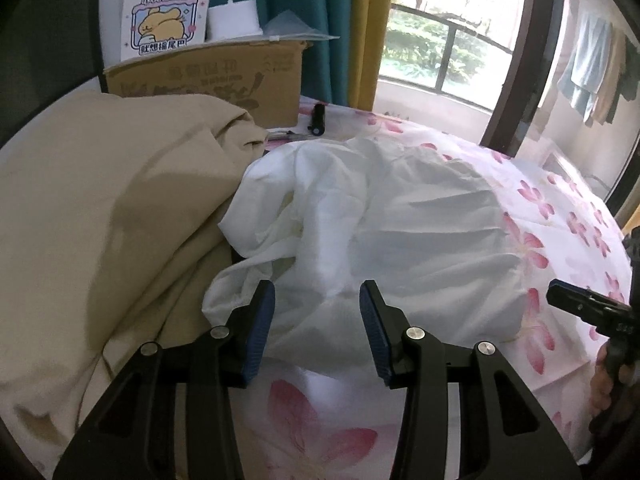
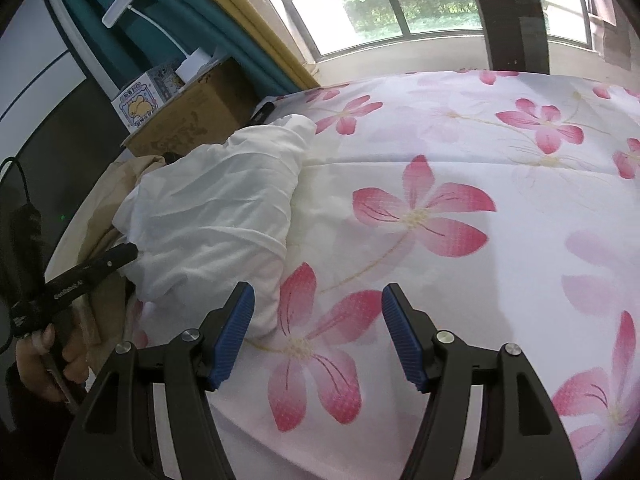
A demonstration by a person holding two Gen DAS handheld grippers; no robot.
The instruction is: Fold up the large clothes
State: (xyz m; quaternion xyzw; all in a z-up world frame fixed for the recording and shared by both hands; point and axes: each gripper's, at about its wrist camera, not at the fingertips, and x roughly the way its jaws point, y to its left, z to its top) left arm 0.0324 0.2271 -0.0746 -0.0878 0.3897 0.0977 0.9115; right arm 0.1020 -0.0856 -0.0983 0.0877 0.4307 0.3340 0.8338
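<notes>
Your left gripper [image 1: 318,300] and right gripper [image 2: 318,304] are both spread wide, empty; the white cloth [image 1: 400,224] sits mid-frame.

Crumpled white thin-fabric garment [image 1: 400,220], heaped and creased, lying unfolded on the pink-flowered bed sheet [image 2: 460,152], its left edge against a rumpled beige cloth garment [image 1: 100,208] piled beside it

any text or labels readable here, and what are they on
"小狗看到你" and "就想摇尾巴": the cartoon dog card.
Cardboard box: faded print, unreadable.
Left gripper: white lettering on its side, too blurred.
Right gripper: small marking, too blurred.
</notes>
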